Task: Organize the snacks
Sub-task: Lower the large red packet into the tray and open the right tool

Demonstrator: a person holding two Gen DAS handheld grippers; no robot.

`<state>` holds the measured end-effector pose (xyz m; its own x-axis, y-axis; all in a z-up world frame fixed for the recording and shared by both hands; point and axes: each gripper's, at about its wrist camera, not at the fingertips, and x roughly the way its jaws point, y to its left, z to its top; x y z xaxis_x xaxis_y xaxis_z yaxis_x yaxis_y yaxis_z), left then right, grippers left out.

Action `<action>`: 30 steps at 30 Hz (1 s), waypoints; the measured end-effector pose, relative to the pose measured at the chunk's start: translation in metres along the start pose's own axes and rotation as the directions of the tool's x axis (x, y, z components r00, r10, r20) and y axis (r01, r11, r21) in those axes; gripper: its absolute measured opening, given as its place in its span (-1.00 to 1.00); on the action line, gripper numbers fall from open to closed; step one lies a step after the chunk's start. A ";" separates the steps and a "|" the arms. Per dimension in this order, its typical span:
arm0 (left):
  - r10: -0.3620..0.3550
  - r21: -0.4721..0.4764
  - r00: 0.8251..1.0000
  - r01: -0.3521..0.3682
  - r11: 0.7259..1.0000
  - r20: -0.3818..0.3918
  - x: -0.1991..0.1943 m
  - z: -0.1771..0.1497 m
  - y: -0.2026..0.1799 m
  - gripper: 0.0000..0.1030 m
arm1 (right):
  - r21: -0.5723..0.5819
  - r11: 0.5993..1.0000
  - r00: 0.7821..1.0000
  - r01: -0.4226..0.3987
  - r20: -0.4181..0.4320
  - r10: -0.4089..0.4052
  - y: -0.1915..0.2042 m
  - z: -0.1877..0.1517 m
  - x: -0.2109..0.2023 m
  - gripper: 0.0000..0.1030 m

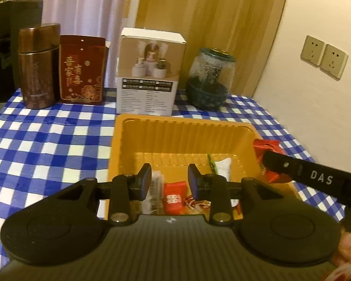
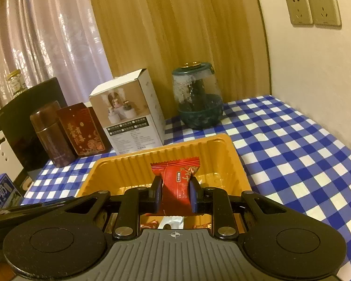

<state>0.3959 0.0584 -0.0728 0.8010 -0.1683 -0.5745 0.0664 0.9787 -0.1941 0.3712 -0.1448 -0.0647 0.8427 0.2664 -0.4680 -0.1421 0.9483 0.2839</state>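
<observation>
An orange plastic tray (image 1: 175,126) stands on the blue-and-white checked cloth. My left gripper (image 1: 169,178) hangs open over its near end, with nothing between the pads. Below it in the tray lie a red wrapped candy (image 1: 173,196), a clear-wrapped dark snack (image 1: 155,187) and a white packet (image 1: 223,167). My right gripper (image 2: 175,187) is shut on a red snack packet (image 2: 175,175), held upright over the tray (image 2: 199,142). In the left wrist view, one of its fingers (image 1: 276,161) reaches in over the tray's right rim with the red packet (image 1: 266,147).
Along the back stand a brown canister (image 1: 36,70), a dark red box (image 1: 82,70), a white carton (image 1: 149,70) and a glass jar (image 1: 209,79). A wall with sockets (image 1: 324,57) bounds the right. A blue milk carton (image 2: 1,192) sits at far left.
</observation>
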 end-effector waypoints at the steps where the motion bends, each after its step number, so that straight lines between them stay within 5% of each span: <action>1: 0.007 -0.001 1.000 -0.007 1.000 -0.001 -0.001 0.000 0.001 -0.43 | 0.004 1.000 1.000 -0.001 0.000 0.001 0.000 0.000 0.000 -0.53; 30: 0.055 0.057 0.998 -0.053 0.997 -0.033 0.003 -0.006 -0.007 -0.41 | -0.028 0.998 0.998 -0.055 -0.008 0.055 0.012 -0.002 0.008 -0.52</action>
<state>0.3941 0.0504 -0.0779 0.7833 -0.1179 -0.6104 0.0577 0.9914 -0.1173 0.3757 -0.1306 -0.0665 0.8295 0.3194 -0.4582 -0.2026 0.9365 0.2861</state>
